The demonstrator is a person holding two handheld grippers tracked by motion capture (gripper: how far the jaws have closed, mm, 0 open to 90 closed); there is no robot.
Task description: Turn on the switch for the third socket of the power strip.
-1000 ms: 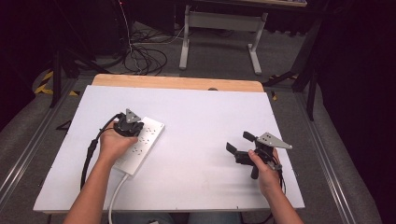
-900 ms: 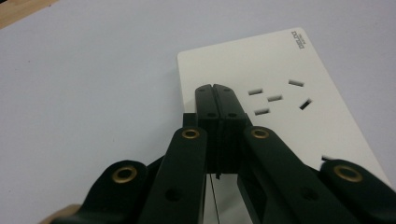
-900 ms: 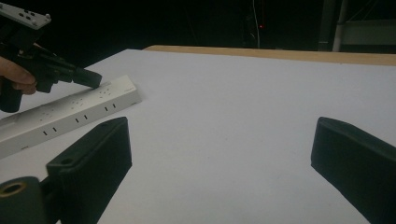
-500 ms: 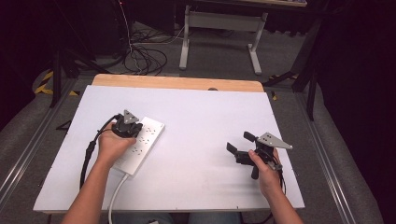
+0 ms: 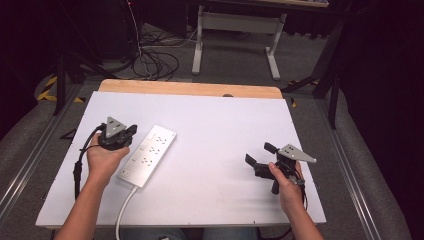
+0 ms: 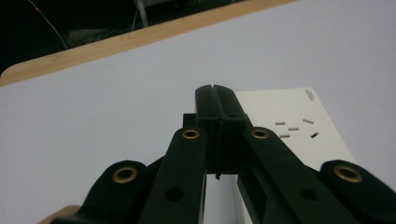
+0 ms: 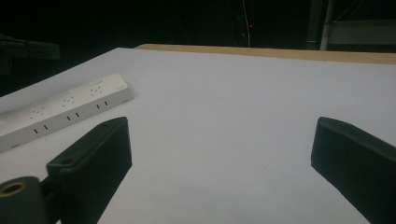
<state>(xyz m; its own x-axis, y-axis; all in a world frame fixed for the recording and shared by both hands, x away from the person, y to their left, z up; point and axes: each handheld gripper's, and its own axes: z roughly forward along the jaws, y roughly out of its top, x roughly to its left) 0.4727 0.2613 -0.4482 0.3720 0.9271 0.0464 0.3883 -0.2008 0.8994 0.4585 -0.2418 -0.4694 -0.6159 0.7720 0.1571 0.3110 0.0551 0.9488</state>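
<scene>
One power strip (image 5: 148,155) on white table (image 5: 215,125), left gripper (image 5: 131,133) beside it

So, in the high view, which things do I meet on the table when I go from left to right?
Left gripper → white power strip → right gripper.

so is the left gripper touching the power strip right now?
Apart. The high view shows the left gripper beside the power strip with white table between them; its jaws are shut on nothing.

White table (image 5: 210,120); power strip (image 5: 148,155) lying flat on it
</scene>
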